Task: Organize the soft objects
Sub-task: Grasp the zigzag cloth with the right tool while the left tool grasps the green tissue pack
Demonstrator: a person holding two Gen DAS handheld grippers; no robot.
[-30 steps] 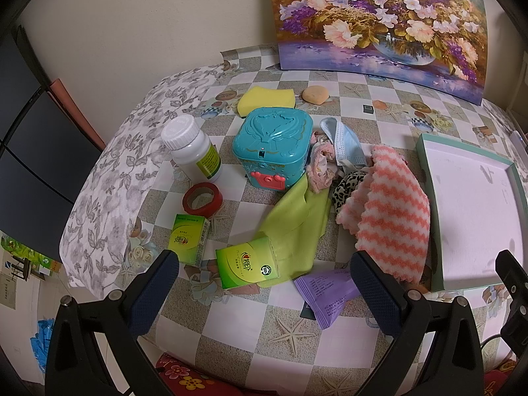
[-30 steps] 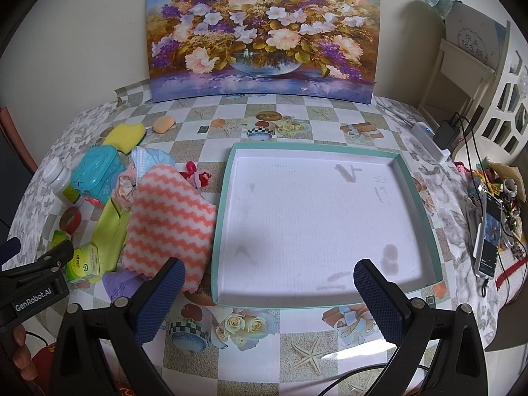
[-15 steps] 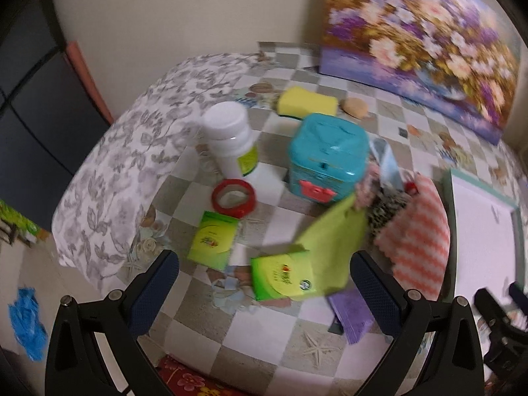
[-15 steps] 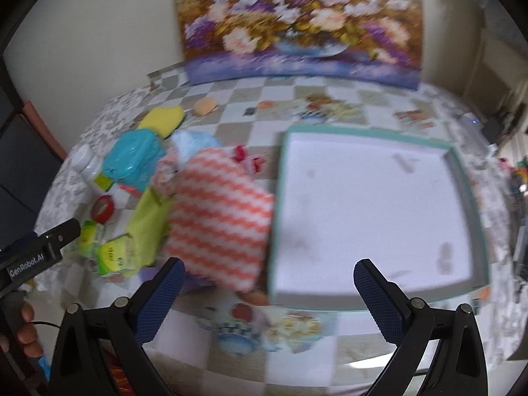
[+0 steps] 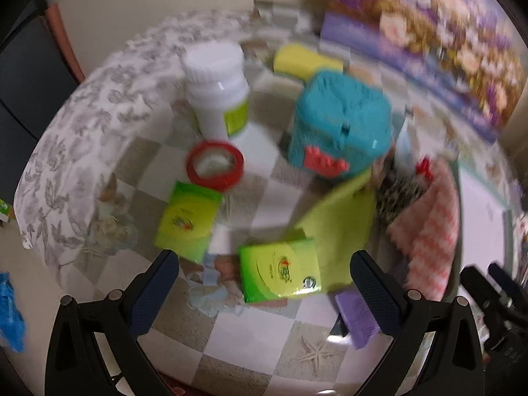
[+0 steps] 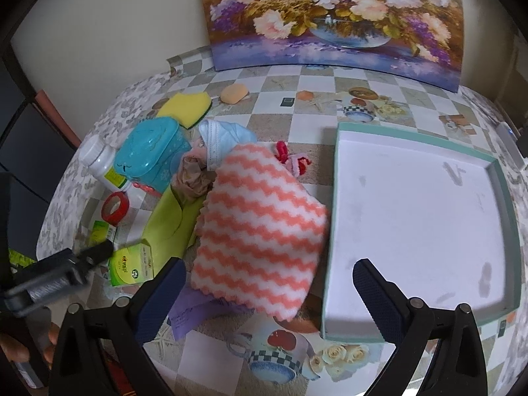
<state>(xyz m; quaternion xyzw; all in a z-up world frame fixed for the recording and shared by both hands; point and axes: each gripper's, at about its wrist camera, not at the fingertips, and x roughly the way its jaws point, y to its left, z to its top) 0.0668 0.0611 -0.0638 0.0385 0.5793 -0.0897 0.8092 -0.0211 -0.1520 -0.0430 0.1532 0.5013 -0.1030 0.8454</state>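
An orange-and-white zigzag cloth (image 6: 260, 231) (image 5: 429, 231) lies just left of the white tray with a teal rim (image 6: 331, 231). Beside it are a lime green cloth (image 6: 168, 221) (image 5: 336, 224), a tan stocking (image 6: 193, 178), a blue face mask (image 6: 224, 138), a red-and-pink hair tie (image 6: 293, 158) and a yellow sponge (image 6: 186, 105) (image 5: 303, 61). My right gripper (image 6: 270, 264) is open above the zigzag cloth's near edge. My left gripper (image 5: 264, 257) is open over a green packet (image 5: 280, 272), holding nothing. The left wrist view is blurred.
A white bottle (image 5: 217, 89), a teal box (image 5: 340, 122), a red tape roll (image 5: 214, 165), a second green packet (image 5: 188, 221) and a purple packet (image 5: 356, 316) crowd the table's left side. A flower painting (image 6: 333, 16) leans on the wall. The table drops off at left.
Both grippers have swung left and come lower. The left one now hangs over the green packets, the right one over the zigzag cloth. Both have stayed open and no object has moved.
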